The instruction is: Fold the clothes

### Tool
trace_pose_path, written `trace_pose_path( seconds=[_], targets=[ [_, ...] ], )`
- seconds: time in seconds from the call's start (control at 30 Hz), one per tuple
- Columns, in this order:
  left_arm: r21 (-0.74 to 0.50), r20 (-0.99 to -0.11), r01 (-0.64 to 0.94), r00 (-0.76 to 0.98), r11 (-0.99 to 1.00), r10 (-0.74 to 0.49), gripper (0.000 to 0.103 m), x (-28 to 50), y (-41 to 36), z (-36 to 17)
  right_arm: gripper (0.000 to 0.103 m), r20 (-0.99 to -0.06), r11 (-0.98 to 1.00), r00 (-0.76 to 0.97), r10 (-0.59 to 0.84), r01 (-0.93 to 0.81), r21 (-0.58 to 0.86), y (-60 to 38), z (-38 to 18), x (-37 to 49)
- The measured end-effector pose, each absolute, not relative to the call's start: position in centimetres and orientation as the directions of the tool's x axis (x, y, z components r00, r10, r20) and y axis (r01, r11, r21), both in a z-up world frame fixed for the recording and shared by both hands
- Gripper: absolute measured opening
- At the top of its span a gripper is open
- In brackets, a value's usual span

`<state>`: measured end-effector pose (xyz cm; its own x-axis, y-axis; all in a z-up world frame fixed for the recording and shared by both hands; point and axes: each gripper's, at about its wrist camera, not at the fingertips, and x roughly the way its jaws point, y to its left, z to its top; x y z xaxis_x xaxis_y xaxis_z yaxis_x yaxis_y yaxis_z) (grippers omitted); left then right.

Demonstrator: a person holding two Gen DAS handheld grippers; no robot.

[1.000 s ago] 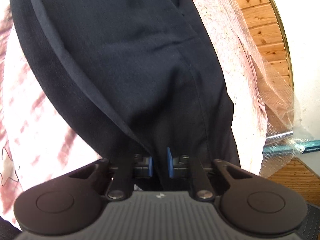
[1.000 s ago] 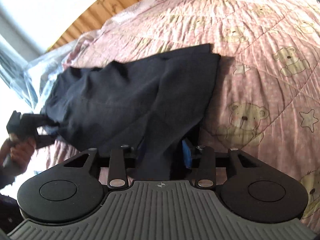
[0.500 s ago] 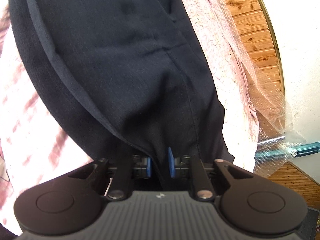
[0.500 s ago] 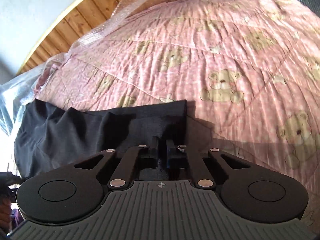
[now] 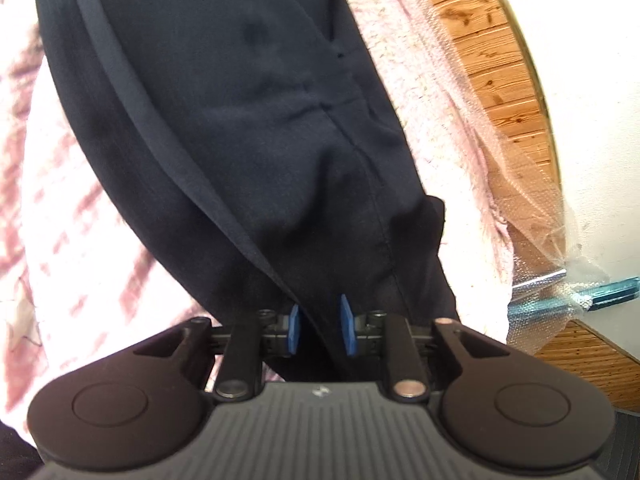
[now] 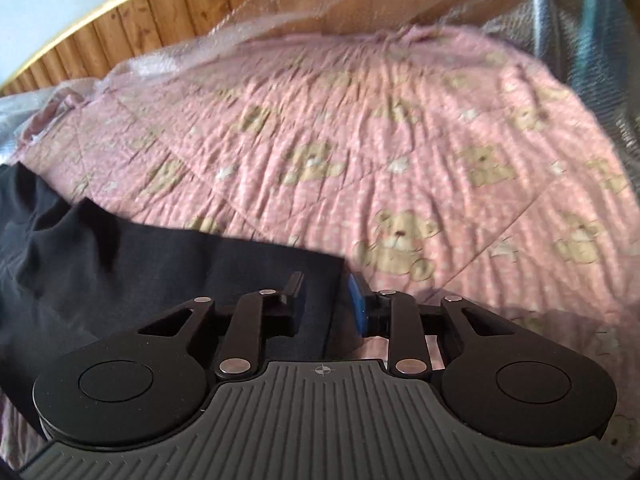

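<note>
Pinching limp dark trousers (image 5: 248, 120) at the hem, our left gripper (image 5: 319, 328) is clamped on cloth; right gripper (image 6: 326, 296) hangs apart.

Strong daylight washes out the pink quilt (image 5: 60, 208) to the left of the left gripper (image 5: 319, 328), nearly to white, while the dark garment (image 5: 248, 112) ahead stays shadowy. Ahead of the right gripper (image 6: 326, 300) the view smears with motion blur. Fisheye distortion curves the wood panelling (image 6: 120, 40) at the edges.

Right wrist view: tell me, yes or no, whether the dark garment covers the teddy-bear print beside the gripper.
No: the dark garment ends left of the teddy-bear print, which shows fully on the pink quilt.
</note>
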<state>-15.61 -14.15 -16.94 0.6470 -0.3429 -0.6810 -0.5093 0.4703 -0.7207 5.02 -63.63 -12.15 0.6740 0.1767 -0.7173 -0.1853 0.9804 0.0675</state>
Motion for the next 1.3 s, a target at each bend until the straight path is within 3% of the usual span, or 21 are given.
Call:
trace_pose_path(
  seconds=[0.07,0.2,0.37,0.67,0.8,0.93,1.17,1.3],
  targets=[
    [-0.720,-0.679,-0.513,0.660,0.467,-0.321,0.021,-16.2,-13.1,-16.4,0.030,-0.699,0.965,0.675,0.236,-0.248,0.087,-61.8,-11.1,2.5],
    [-0.695,-0.700,-0.563,0.670,0.446,-0.246,0.021,-16.2,-10.2,-16.6,0.026,-0.751,0.903,0.552,0.363,-0.406,0.138,-57.4,-12.8,-1.2],
    [-0.619,-0.759,-0.658,0.642,0.430,-0.110,0.021,-17.0,-4.8,-16.9,0.022,-0.820,0.910,0.480,0.312,-0.400,0.111,-57.8,-16.7,-4.3],
    [-0.577,-0.767,-0.741,0.636,0.344,0.084,0.029,-20.8,7.3,-13.5,0.022,-0.853,0.936,0.482,0.201,-0.351,0.022,-60.1,-16.2,-6.2],
    [-0.570,-0.765,-0.756,0.631,0.321,0.129,0.039,-20.1,13.1,-12.5,0.031,-0.839,0.962,0.528,0.134,-0.271,-0.017,-58.5,-14.5,-6.1],
    [-0.558,-0.765,-0.769,0.623,0.313,0.167,0.048,-18.7,19.9,-12.8,0.047,-0.835,0.972,0.535,0.130,-0.236,-0.001,-54.2,-13.3,-5.9],
    [-0.576,-0.762,-0.754,0.635,0.314,0.126,0.054,-15.7,29.4,-16.4,0.050,-0.853,0.979,0.505,0.131,-0.200,0.032,-45.0,-12.1,-5.4],
    [-0.592,-0.737,-0.701,0.671,0.397,0.085,0.057,-13.8,31.4,-17.2,0.057,-0.866,0.967,0.462,0.191,-0.240,0.085,-37.3,-12.8,-3.9]
  ],
)
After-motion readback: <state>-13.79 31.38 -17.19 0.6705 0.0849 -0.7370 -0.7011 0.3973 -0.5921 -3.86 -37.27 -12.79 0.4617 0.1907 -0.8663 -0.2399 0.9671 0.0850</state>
